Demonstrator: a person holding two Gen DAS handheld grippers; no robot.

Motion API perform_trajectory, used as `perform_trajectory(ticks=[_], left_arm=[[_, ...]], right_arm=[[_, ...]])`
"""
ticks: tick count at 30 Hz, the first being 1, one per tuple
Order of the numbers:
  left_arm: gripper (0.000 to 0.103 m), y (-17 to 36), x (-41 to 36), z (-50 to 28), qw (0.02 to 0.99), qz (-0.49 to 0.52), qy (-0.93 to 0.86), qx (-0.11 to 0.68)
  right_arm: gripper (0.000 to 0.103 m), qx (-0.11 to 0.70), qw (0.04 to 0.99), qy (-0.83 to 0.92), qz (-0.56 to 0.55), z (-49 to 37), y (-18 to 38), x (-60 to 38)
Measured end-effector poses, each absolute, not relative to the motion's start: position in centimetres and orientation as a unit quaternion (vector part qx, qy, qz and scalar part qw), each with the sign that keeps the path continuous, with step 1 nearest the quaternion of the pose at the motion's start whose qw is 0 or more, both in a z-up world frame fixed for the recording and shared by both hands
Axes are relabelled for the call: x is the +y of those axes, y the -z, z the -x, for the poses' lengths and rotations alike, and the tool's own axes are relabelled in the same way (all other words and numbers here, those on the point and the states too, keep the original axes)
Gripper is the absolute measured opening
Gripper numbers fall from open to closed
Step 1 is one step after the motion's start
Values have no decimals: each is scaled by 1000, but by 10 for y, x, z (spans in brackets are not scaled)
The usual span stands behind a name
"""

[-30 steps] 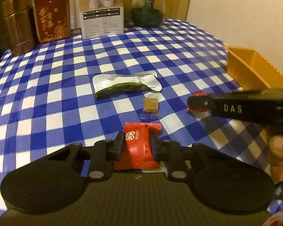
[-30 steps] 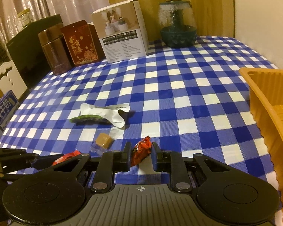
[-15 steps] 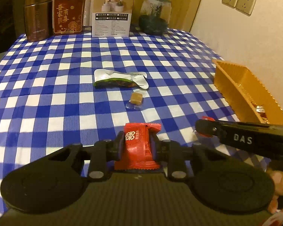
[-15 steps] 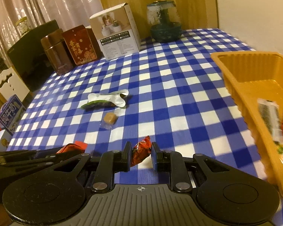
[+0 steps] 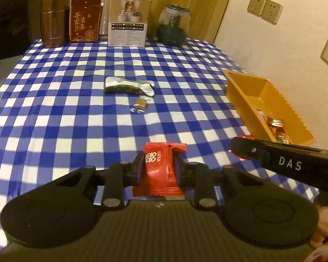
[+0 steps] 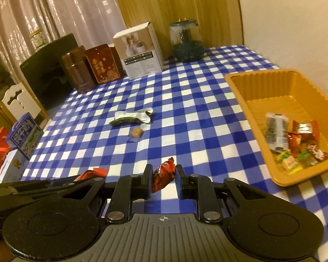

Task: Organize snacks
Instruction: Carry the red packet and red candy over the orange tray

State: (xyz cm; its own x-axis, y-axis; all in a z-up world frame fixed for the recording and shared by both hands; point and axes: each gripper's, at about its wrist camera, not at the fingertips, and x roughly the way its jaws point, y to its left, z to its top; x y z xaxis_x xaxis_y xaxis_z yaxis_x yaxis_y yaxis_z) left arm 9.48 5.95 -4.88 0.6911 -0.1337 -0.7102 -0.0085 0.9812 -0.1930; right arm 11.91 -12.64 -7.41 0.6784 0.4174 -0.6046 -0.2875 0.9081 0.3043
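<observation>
My left gripper (image 5: 158, 170) is shut on a red snack packet (image 5: 160, 170) and holds it above the checked tablecloth. My right gripper (image 6: 164, 180) is shut on a crumpled red candy wrapper (image 6: 163, 175), also above the cloth; it shows from the side in the left wrist view (image 5: 242, 147). The orange tray (image 6: 249, 100) lies to the right with several wrapped snacks (image 6: 295, 139) in its near end; it also shows in the left wrist view (image 5: 242, 96). A green and white pouch (image 5: 126, 86) and a small brown candy (image 5: 141, 103) lie mid-table.
At the table's far edge stand a brown tin (image 5: 53, 21), a red box (image 5: 84, 20), a white carton (image 5: 128, 20) and a glass jar (image 5: 173, 27). A wall (image 5: 273, 54) runs along the right. Milk cartons (image 6: 21, 137) sit off the table's left side.
Both grippers have risen and drawn back with their packets still held. The right one has swung toward the orange tray, which now shows its snacks.
</observation>
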Motion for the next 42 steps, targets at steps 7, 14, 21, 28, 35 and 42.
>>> perform_trajectory(ticks=[7,14,21,28,35,42], left_arm=[[24,37,35,-75,916,94,46,386],[24,25,14,-69,919,89,61,379],[24,14,-13,-71,920,81,88,372],[24,10,-43,-74,918,76,117,371],[24,5,-71,-83,916,70,144,369],[24,-3,-97,-95,915,65,167,361]], right_arm=[[21,345,916,-187,-84,-96,67,-152],[21,340,922,-168,-83,-77,61,-183],[21,332,929,-141,-82,-66,55,-213],[21,328,934,-112,-90,-60,54,-246],[21,319,938,-83,-106,-60,50,-277],[21,313,941,-65,-115,-67,47,-300]])
